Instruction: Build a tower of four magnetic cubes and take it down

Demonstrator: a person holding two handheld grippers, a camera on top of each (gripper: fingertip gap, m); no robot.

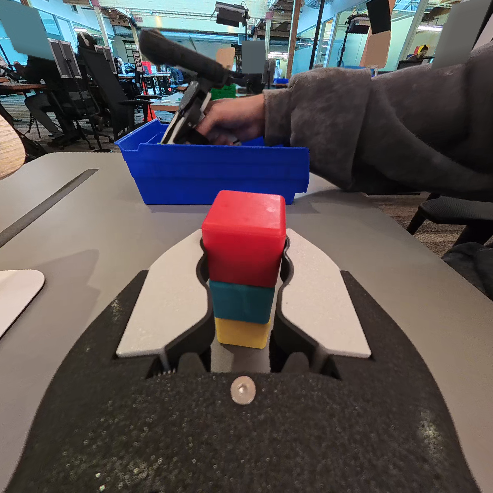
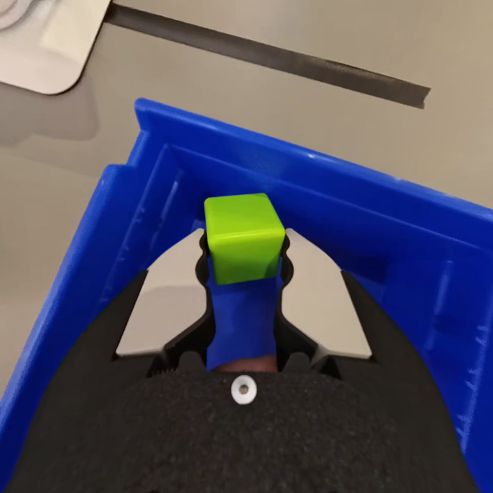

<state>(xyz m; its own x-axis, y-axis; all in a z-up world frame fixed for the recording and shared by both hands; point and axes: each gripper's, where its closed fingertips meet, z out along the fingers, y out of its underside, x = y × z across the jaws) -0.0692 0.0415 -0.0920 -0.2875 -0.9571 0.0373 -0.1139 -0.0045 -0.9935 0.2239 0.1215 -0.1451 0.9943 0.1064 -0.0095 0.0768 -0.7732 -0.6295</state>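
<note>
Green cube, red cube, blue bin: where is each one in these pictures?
green cube (image 2: 244, 240), right wrist view, its near face.
red cube (image 1: 244, 237), left wrist view, its front face.
blue bin (image 1: 213, 176), left wrist view, its near wall.

red cube (image 1: 243, 237) atop teal (image 1: 241, 304), yellow (image 1: 241, 333); green cube (image 2: 244, 237) inside blue bin (image 2: 346, 192).

The left wrist view sits low and close, facing level across the table (image 1: 80, 240) toward the blue bin (image 1: 213, 173) at frame centre. The right wrist view looks steeply down into that bin (image 2: 346, 192) at close range. Both views share the bin and table.
</note>
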